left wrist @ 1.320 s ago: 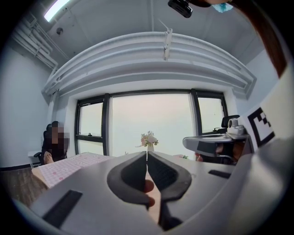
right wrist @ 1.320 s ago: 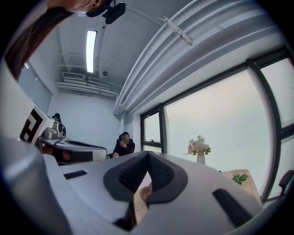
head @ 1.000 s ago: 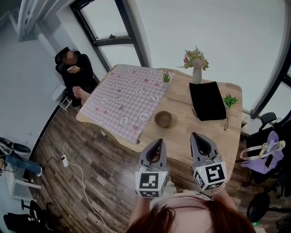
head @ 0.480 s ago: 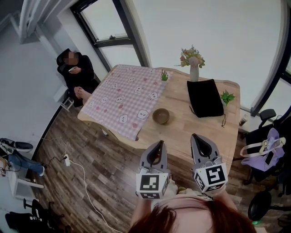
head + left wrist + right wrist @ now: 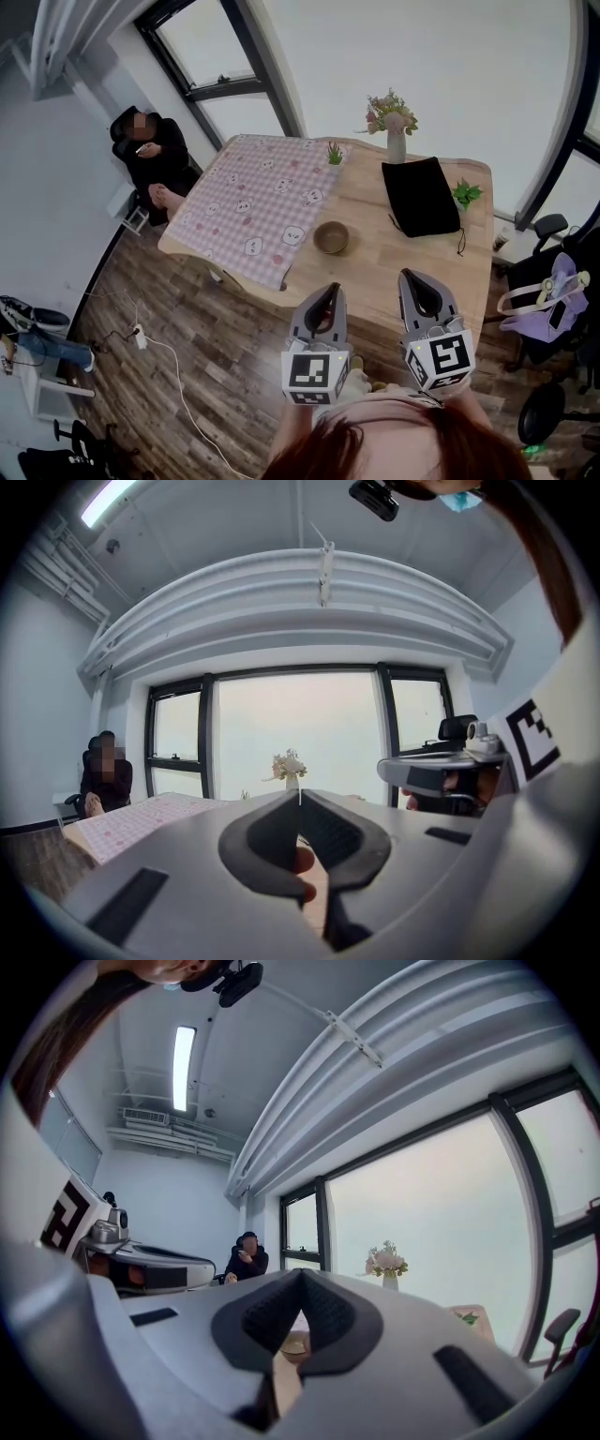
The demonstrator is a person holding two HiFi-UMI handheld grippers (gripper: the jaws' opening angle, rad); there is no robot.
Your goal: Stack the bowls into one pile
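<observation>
A single brown bowl (image 5: 331,237) sits on the wooden table (image 5: 375,267), just right of the checked cloth (image 5: 258,202). Both grippers hover level at the table's near edge, short of the bowl. My left gripper (image 5: 329,288) is shut with nothing in it; in the left gripper view (image 5: 299,795) its pads meet. My right gripper (image 5: 410,275) is also shut and empty, its tips touching in the right gripper view (image 5: 301,1275). Below those shut tips a sliver of the bowl (image 5: 292,1345) shows.
On the table's far side stand a black pouch (image 5: 420,195), a vase of flowers (image 5: 394,136) and two small green plants (image 5: 334,153). A person (image 5: 150,155) sits by the window at left. A chair with a purple bag (image 5: 539,300) stands right; a cable (image 5: 173,375) crosses the floor.
The head view has shifted slightly, so the table sits a little higher in the picture. Both grippers stay shut and empty; the bowl has not moved on the table.
</observation>
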